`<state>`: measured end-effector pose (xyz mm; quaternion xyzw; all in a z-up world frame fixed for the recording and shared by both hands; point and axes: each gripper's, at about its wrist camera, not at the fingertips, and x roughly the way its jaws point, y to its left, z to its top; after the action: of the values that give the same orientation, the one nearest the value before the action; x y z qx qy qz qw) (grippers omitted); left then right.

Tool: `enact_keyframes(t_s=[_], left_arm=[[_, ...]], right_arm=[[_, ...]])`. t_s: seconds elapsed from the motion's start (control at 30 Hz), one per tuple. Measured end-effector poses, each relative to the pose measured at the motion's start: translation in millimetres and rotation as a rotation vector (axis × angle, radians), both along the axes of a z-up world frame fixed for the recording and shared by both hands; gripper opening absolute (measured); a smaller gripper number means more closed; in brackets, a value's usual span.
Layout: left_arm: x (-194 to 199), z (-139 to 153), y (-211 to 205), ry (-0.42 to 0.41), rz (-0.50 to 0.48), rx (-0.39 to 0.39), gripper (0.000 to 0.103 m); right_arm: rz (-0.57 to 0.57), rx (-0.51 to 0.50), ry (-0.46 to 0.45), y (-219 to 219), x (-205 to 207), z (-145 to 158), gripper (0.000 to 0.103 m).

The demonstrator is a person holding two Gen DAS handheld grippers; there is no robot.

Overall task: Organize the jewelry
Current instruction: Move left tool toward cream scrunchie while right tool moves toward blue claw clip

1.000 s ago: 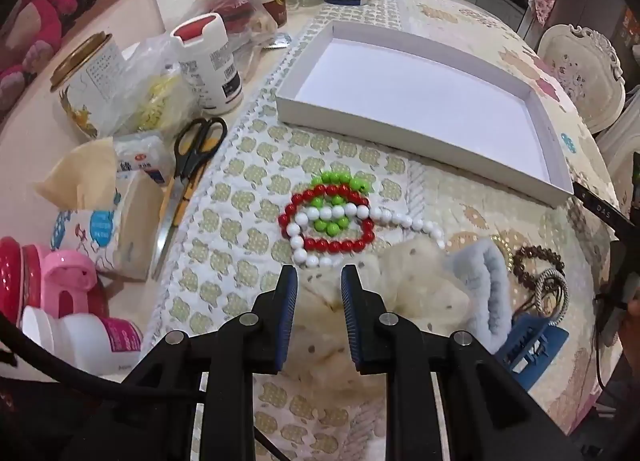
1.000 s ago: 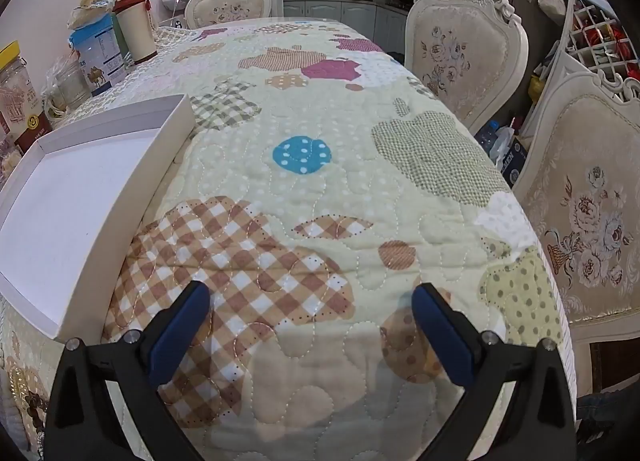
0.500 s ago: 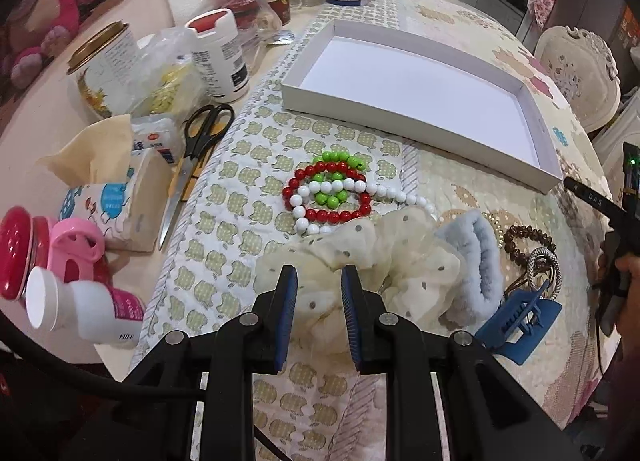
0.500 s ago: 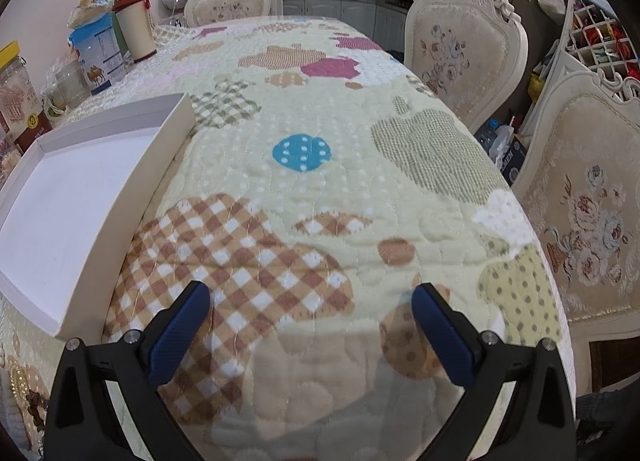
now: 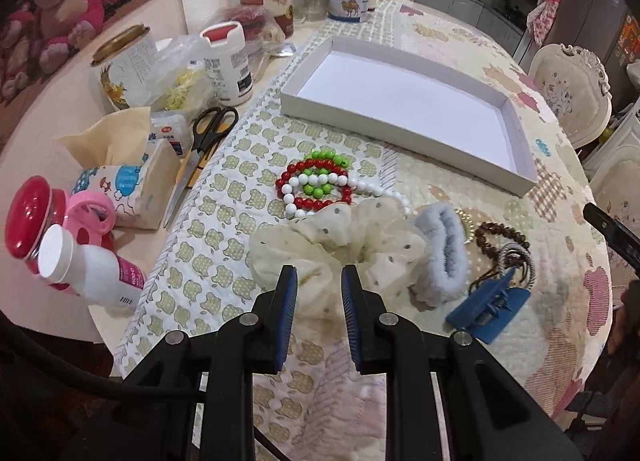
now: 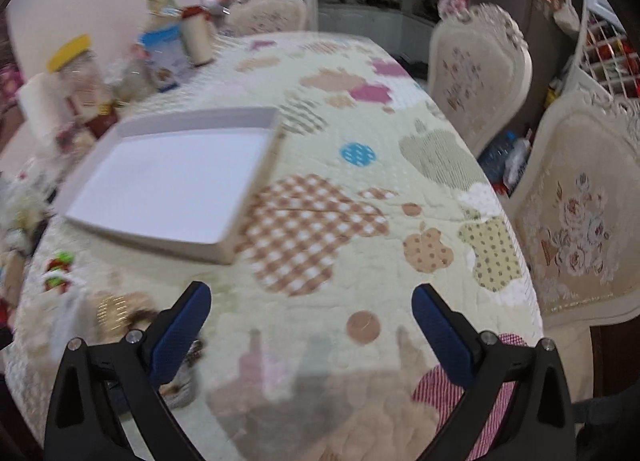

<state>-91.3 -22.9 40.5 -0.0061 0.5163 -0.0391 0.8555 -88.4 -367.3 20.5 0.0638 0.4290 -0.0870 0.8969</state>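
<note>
The jewelry lies clustered on the quilted bench [image 5: 224,197] at the near edge, directly ahead of the left claw [image 5: 318,281], presumably so each piece can be lifted into the white tray [image 5: 404,133] at 12 o'clock. The left claw is narrowly parted with nothing between its pads, positioned over the cream scrunchie [image 5: 340,241]. The bead bracelets [image 5: 314,185] lie at 12 o'clock of the scrunchie, and the grey scrunchie [image 5: 444,253] and blue clip [image 5: 486,307] at 3 o'clock. The right view, blurred, shows the right claw [image 6: 312,313] spread wide and empty over bare quilt, with the tray at 10 o'clock; only the left view resolves individual pieces.
</note>
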Motion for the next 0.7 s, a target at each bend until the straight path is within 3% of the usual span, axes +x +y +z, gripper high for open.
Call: enact_keyframes(t_s=[0.33,0.7], left_arm=[[-23,19,-7,-0.071,0.026,0.026,0.021],[-38,28,-6,-0.116,0.027,0.011,0.021]], right_arm=[[0.166,0.032,-0.098,52,-38,47,0.102],[0.244,0.026,-0.135,74,-59,62,0.102]])
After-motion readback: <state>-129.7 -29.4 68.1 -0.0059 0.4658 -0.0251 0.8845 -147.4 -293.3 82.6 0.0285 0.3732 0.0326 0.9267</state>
